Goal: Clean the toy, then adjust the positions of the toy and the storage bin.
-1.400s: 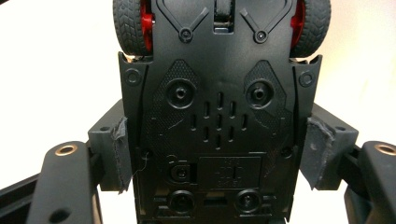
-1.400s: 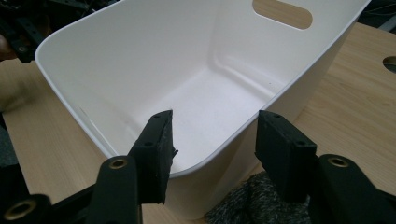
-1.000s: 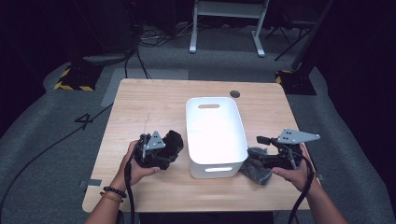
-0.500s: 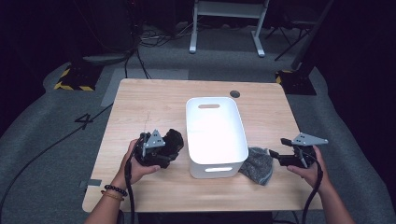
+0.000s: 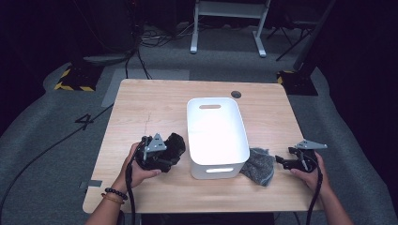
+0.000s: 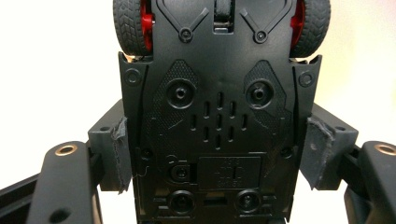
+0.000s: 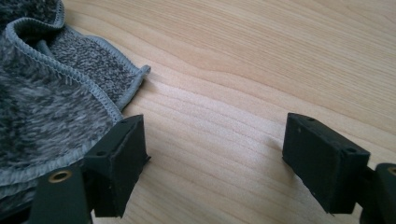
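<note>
A black toy car (image 6: 217,116) with red-hubbed wheels shows its underside, and my left gripper (image 6: 217,156) is shut on its chassis, one pad (image 6: 119,156) on each side. In the high view the left gripper (image 5: 157,152) holds the car (image 5: 173,145) just left of the white bin (image 5: 237,140). A grey cloth (image 5: 258,164) lies crumpled against the bin's right front corner. My right gripper (image 5: 282,161) rests low on the table just right of the cloth. Its jaws have just been opening, with only bare wood between them. In the right gripper view the cloth (image 7: 42,98) lies beside the left jaw of the right gripper (image 7: 215,158).
The wooden table (image 5: 155,108) has a dark round grommet (image 5: 236,94) near its far edge. A metal stand (image 5: 227,18) and cables lie on the floor beyond the table. The person's forearms come in from the bottom, a bead bracelet (image 5: 112,194) on the left wrist.
The right gripper has let go of the grey cloth, opened its jaws and drawn back to the right and down. The cloth now lies on the table. The left gripper has not moved.
</note>
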The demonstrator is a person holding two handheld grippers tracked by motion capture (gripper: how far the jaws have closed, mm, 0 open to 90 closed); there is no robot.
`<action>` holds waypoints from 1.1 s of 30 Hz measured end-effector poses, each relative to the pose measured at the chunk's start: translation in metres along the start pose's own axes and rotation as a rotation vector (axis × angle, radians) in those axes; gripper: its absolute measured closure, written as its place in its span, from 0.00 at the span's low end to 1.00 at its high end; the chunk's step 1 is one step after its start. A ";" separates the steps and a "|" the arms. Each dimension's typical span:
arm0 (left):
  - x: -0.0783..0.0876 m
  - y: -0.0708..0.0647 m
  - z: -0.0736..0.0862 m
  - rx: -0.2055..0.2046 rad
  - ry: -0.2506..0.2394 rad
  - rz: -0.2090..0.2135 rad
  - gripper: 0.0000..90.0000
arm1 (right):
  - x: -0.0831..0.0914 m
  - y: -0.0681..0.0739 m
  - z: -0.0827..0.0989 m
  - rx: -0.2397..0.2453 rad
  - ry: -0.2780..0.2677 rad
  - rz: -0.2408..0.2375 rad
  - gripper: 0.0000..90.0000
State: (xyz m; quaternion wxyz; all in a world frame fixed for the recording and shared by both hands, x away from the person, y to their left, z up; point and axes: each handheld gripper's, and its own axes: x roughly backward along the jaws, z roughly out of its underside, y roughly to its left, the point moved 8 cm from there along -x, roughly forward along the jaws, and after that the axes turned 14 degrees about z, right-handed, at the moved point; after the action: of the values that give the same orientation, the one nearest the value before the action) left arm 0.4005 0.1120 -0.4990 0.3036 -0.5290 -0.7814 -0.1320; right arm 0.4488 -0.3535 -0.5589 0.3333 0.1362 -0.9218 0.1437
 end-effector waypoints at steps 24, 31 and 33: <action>0.031 0.009 -0.043 -0.027 -0.146 -0.044 0.29 | -0.001 0.001 0.000 0.000 -0.021 -0.003 0.23; 0.030 0.010 -0.057 -0.053 -0.151 -0.031 0.29 | -0.001 0.001 0.000 0.000 -0.022 -0.003 0.23; 0.030 0.011 -0.062 -0.057 -0.162 -0.031 0.29 | -0.001 0.001 0.000 0.000 -0.022 -0.003 0.23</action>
State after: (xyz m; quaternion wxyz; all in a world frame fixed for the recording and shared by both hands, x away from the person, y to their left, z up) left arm 0.4235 0.1066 -0.4337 0.2220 -0.5344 -0.8073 -0.1157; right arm 0.4493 -0.3525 -0.5599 0.3236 0.1391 -0.9251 0.1418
